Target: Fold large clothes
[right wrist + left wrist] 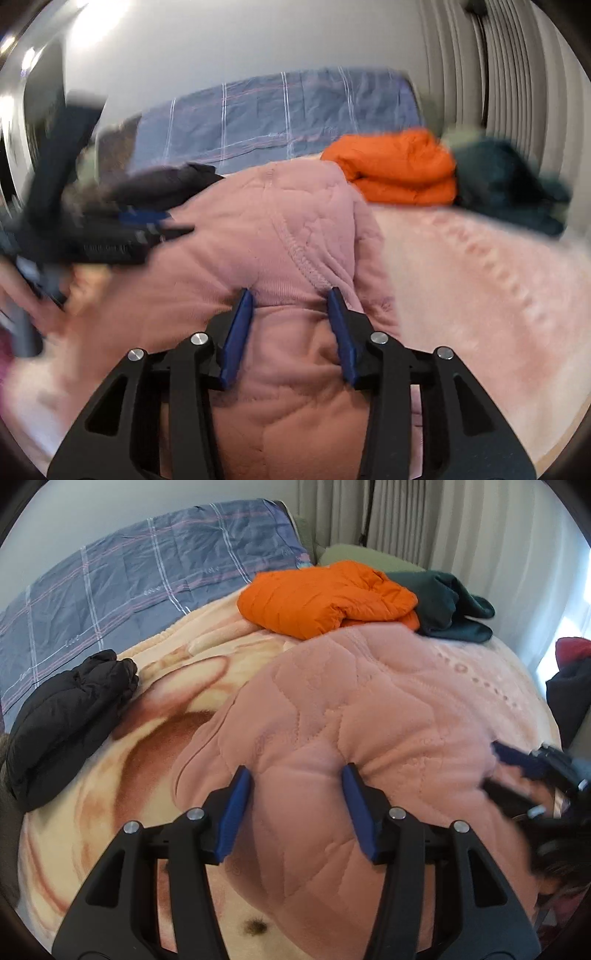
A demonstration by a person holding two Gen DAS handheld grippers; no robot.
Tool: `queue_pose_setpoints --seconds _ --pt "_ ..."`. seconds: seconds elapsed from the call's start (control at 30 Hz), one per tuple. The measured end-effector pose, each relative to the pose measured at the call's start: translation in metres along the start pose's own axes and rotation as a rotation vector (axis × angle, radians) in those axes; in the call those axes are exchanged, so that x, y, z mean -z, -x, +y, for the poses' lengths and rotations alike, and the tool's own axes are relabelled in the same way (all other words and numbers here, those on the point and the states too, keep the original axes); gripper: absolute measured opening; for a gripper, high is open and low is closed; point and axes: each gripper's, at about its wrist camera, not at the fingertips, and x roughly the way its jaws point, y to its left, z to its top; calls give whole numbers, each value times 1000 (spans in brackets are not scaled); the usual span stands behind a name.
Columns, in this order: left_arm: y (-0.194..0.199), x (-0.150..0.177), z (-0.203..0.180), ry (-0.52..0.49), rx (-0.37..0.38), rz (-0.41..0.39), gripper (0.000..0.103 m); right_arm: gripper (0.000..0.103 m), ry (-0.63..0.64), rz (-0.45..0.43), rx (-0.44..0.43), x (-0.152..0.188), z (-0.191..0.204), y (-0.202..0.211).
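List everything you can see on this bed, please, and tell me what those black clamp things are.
pink quilted garment: one, pink, middle of the bed, bunched between both grippers
orange puffer jacket: one, orange, folded, behind the pink one
dark green garment: one, beside the orange jacket
black jacket: one, folded, at the far left side
blanket: one, cream and pink, covering the bed
plaid quilt: one, blue-grey, by the wall
curtain: pale, far right
left gripper: black, blue pads, pinching pink fabric
right gripper: same, pinching pink fabric
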Motion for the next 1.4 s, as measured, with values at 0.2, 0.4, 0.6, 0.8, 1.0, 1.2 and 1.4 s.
queue_pose_setpoints --seconds 0.2,0.4,0.6,0.8,1.0,1.2,1.4 --pt "10 5 1 36 -2 -79 56 43 21 -2 18 1 4 3" --pt "45 24 56 272 58 -145 62 45 20 6 4 7 1 7" --pt "19 57 108 528 339 -96 64 45 16 6 5 3 -2 7" --pt "-27 52 133 770 534 -85 47 45 16 11 1 1 0 6" --pt "-51 24 124 602 140 -6 0 45 14 11 0 2 -2 6" --pt "-44 42 145 691 138 2 0 45 8 10 -13 2 -6 6" --pt "29 -18 111 538 254 -193 20 46 -5 1 -31 2 -9 7"
